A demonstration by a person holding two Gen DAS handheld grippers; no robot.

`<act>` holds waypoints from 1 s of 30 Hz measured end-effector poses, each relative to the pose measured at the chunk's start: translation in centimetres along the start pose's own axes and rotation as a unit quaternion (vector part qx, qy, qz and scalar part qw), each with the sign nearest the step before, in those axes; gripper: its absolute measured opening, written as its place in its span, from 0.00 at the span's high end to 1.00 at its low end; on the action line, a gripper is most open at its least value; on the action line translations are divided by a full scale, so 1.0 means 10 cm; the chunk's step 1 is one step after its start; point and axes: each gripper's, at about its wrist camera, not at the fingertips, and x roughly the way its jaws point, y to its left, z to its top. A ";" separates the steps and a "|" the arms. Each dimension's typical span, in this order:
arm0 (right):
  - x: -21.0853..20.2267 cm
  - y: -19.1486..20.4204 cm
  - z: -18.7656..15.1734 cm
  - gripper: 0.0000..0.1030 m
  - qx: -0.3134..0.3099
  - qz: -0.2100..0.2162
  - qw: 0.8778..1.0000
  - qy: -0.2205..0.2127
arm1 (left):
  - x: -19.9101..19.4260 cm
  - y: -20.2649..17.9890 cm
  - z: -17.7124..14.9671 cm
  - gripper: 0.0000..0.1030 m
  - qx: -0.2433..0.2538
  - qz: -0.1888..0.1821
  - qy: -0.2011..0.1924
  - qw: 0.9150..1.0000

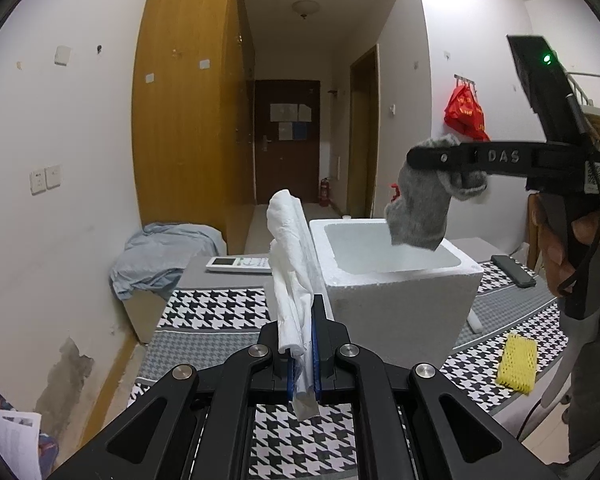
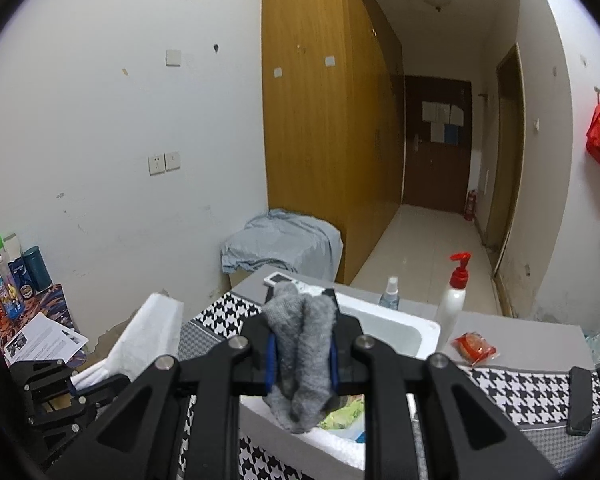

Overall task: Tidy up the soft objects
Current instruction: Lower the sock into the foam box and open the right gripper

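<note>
Partly hidden: box [image 2: 388, 330] beneath sock [image 2: 300, 344].

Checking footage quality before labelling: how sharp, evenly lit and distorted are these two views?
Left wrist view: even indoor light, sharp on the grey knitted sock, wardrobe edges bowed by fisheye, dark corners. Right wrist view: same bowing; sock bottom and green packet slightly soft.

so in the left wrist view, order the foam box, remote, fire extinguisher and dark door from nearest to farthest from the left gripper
From the left gripper, shut on the white cloth:
1. foam box, just ahead, right
2. remote, behind the cloth, on the table's far end
3. fire extinguisher, down the hallway on the floor
4. dark door, hallway's end
</note>
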 end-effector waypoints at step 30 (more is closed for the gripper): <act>0.79 -0.27 -0.21 0.44 0.031 -0.010 0.994 0.106 | 0.16 0.06 -0.05 0.94 -0.012 0.003 -0.003 1.000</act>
